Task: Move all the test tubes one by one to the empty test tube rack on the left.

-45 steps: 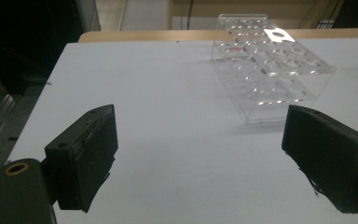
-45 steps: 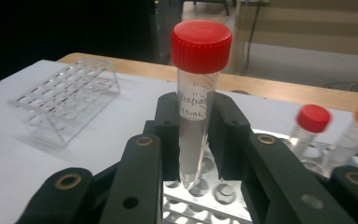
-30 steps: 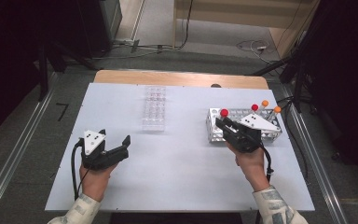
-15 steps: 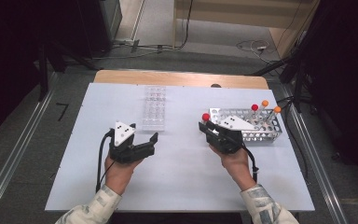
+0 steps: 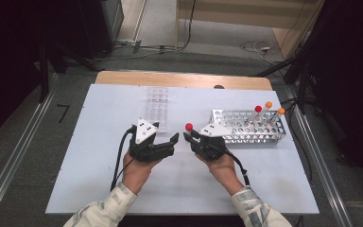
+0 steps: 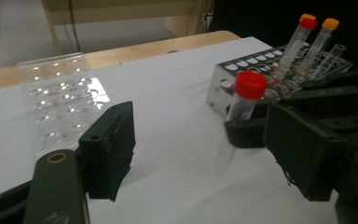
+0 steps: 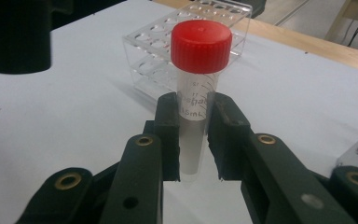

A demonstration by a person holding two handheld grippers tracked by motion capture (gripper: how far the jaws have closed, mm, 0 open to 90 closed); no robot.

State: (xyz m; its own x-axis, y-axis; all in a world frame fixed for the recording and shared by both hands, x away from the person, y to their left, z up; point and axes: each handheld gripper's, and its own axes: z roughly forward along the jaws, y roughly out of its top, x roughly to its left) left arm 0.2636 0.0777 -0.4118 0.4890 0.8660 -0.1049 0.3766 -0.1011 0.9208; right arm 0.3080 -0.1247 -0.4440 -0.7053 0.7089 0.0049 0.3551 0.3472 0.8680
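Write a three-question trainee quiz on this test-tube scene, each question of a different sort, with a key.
1. True or false: the right gripper is shut on the clear plastic tube with a red screw cap.
2. Multiple choice: how do the left gripper's jaws stand? A) clamped on a tube B) open, holding nothing C) shut on the rack.
3. Fill in: how many capped tubes stand in the perforated metal rack?

Key: 1 true; 2 B; 3 three, one red-capped tube and two orange-capped tubes. The clear plastic well rack lies behind the left gripper, holding no tubes.
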